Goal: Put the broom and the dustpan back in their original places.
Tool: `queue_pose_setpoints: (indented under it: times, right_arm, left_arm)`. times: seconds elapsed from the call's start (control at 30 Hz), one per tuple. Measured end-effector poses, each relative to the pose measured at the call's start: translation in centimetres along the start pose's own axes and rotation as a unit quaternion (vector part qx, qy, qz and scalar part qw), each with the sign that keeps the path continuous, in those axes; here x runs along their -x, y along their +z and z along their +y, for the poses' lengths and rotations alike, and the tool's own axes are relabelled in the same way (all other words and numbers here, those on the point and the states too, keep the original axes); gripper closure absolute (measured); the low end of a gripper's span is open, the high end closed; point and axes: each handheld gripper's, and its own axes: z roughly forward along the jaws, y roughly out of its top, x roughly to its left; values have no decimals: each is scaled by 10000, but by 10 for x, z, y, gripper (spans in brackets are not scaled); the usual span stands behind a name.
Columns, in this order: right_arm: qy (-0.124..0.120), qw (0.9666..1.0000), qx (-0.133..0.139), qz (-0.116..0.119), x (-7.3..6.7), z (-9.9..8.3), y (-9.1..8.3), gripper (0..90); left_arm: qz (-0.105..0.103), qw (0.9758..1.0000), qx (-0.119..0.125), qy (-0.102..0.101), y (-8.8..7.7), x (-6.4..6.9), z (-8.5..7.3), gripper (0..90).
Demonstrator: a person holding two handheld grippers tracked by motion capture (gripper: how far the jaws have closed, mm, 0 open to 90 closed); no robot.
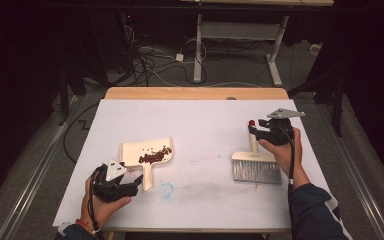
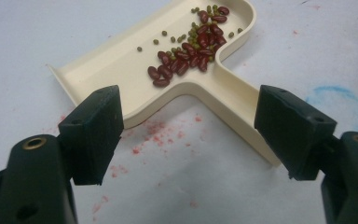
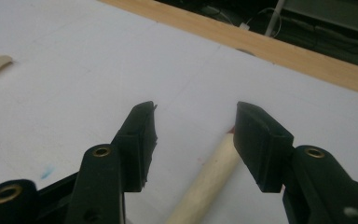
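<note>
A cream dustpan lies left of centre on the white table cover, holding a pile of red and green beans. My left gripper is open at the end of its handle. In the left gripper view the dustpan and its beans lie just past the open left gripper, and the handle runs toward the right jaw. A brush with grey bristles lies at the right. My right gripper is open over its wooden handle, which passes under the spread jaws of the right gripper.
A blue smudge marks the cover near the front, and red specks lie by the dustpan. The table's wooden edge shows at the back. Beyond it stand another table's legs and floor cables.
</note>
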Motion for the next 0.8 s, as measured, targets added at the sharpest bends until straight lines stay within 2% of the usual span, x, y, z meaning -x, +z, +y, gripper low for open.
queue_pose_setpoints:
  times: [0.1,0.2,0.23,0.27,0.33,0.53,0.63,0.8]
  right_arm:
    - [-14,9999,138,31,-5,0,-5,490]
    - [-102,9997,227,45,-9,0,-10,491]
    - [-140,9996,242,30,-11,-1,-12,493]
    - [-180,9995,253,34,-12,-1,-14,493]
    - [-206,9994,280,48,-14,-1,-16,493]
    - [-248,9992,265,141,-18,-1,-20,489]
    - [-284,9991,263,157,-20,-1,-21,486]
    - [-300,9988,362,157,-21,-1,-27,479]
  left_arm:
    - [108,9998,-113,91,0,-6,-4,297]
    - [366,9985,-334,217,8,-12,-7,353]
    - [466,9977,-416,248,11,-15,-7,399]
    - [548,9971,-464,234,14,-17,-7,426]
    - [621,9966,-536,77,20,-23,-6,457]
    - [693,9961,-547,-65,32,-35,-2,477]
    - [625,9965,-537,-153,34,-39,-2,475]
    - [480,9982,-364,-8,25,-33,-1,414]
